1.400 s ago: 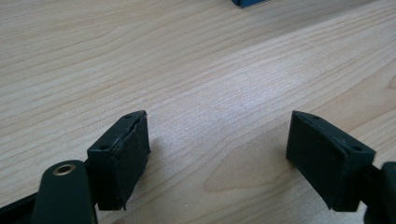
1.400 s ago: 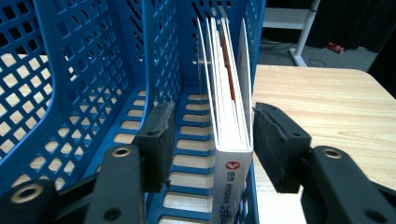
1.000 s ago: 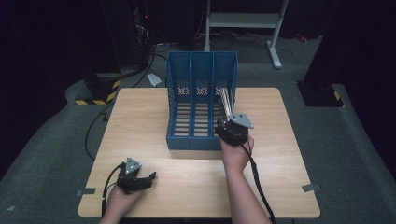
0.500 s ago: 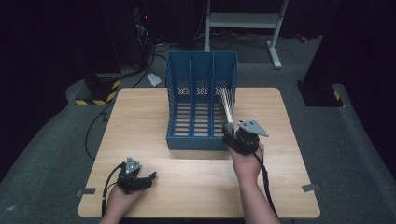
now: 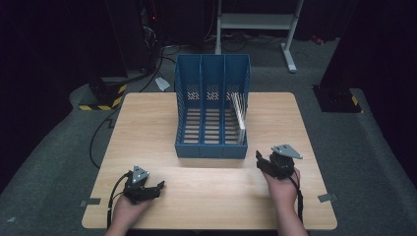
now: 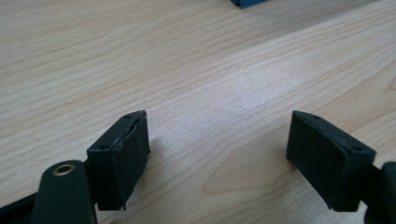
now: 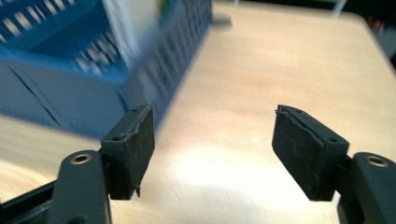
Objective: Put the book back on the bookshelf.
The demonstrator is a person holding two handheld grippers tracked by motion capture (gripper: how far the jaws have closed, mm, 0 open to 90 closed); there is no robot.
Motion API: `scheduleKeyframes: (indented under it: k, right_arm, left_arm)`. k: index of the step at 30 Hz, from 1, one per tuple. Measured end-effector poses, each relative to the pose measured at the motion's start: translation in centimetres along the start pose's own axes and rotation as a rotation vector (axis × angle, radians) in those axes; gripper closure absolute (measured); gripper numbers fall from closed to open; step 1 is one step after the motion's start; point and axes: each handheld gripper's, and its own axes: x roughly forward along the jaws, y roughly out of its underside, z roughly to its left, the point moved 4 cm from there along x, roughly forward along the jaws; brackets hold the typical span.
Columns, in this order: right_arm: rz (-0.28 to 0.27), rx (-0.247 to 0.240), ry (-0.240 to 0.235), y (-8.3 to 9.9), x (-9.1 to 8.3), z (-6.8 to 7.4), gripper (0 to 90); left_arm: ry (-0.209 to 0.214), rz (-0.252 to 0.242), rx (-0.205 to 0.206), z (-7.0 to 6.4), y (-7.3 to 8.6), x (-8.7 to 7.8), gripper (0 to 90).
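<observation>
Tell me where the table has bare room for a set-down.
Free: the wide strip of table between the left gripper and right gripper, in front of the blue rack; also the bare patches left and right of the rack. Crowded: the rack's right slot, where the papers lean.

The right hand-held gripper [image 7: 214, 154] has its two black jaws spread wide with nothing between them, only bare pale worktop [image 7: 280, 70] behind. To the upper left stands the blue slotted file rack [image 7: 70, 70], blurred, with a white sheet-like thing [image 7: 133, 21] leaning in its nearest compartment. The left jaw overlaps the rack's lower corner.
</observation>
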Motion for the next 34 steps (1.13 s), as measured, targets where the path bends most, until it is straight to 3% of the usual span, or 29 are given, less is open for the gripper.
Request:
scheduleKeyframes:
  k: [6,14,18,21,26,34]
  right_arm:
    - [0.09,-0.007,0.031,3.1,0.6,-2.0,25.3]
    - [0.176,-0.02,0.079,5.1,1.3,-2.8,24.5]
    - [0.182,-0.009,0.054,5.4,1.3,-2.9,22.9]
    - [0.2,0.017,0.019,5.4,1.5,-2.9,16.5]
    - [0.205,0.047,0.057,5.5,1.5,-2.8,14.0]
    - [0.206,0.053,0.063,5.5,1.5,-2.8,14.0]
  left_arm:
    - [-0.001,0.002,0.002,0.0,0.0,0.0,21.3]
    - [0.0,0.003,0.002,0.0,0.0,0.0,21.2]
    - [-0.001,0.001,0.003,0.0,0.0,0.0,21.2]
    - [-0.002,-0.002,-0.001,0.0,0.0,0.0,21.2]
    - [-0.005,-0.003,-0.001,0.0,0.0,0.0,21.6]
    - [-0.008,-0.002,-0.002,0.0,0.0,0.0,21.8]
